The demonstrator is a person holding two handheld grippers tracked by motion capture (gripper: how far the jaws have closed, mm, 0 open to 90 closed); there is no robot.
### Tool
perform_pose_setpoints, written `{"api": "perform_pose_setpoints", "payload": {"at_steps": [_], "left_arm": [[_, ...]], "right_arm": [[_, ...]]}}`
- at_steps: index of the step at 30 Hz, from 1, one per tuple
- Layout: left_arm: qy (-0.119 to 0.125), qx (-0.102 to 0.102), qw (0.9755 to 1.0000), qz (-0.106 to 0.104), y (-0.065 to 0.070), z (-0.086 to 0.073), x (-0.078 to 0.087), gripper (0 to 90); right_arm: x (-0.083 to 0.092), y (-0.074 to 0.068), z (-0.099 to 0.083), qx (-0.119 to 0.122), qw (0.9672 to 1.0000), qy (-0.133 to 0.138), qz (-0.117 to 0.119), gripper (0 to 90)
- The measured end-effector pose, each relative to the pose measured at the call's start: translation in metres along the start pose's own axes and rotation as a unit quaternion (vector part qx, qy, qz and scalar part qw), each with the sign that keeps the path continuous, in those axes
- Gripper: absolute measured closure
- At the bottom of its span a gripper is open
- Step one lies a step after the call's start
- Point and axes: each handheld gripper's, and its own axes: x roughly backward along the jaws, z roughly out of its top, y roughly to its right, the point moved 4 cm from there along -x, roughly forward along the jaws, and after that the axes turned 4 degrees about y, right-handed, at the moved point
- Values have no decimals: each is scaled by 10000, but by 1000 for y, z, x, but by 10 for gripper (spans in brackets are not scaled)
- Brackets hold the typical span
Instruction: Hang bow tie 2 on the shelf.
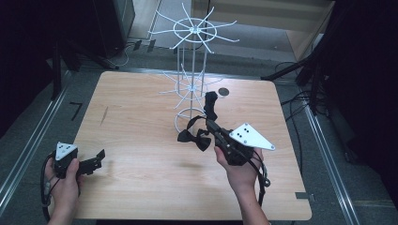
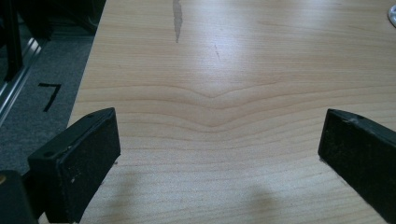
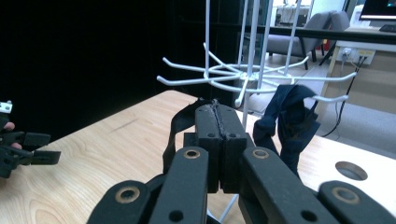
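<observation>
Centre of the frame, the right gripper is clamped on a black bow tie's strap beside the white wire rack; hanging remains undone; lower left, the left gripper gapes empty above the worktop

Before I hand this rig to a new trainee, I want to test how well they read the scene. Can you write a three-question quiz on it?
1. True or false: the right tool is shut on the strap of the black bow tie.
2. What already hangs from a hook on the white wire rack?
A. a dark bow tie
B. a red scarf
C. a set of keys
3. In a few words: how do the jaws of the left tool stand, and what is between them?

Key
1. True.
2. A.
3. Wide apart, with nothing between them, over the bare wooden table.
</observation>
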Motion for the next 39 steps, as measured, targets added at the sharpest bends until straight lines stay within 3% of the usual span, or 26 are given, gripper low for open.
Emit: {"api": "perform_pose_setpoints", "payload": {"at_steps": [22, 39], "left_arm": [[-13, -23, 10000, -33, 0, 0, 0, 0], [-17, -25, 10000, -26, 0, 0, -1, 0]], "right_arm": [[-7, 8, 19, 116, 9998, 142, -100, 900], [-28, 30, 14, -47, 9997, -74, -245, 900]]}}
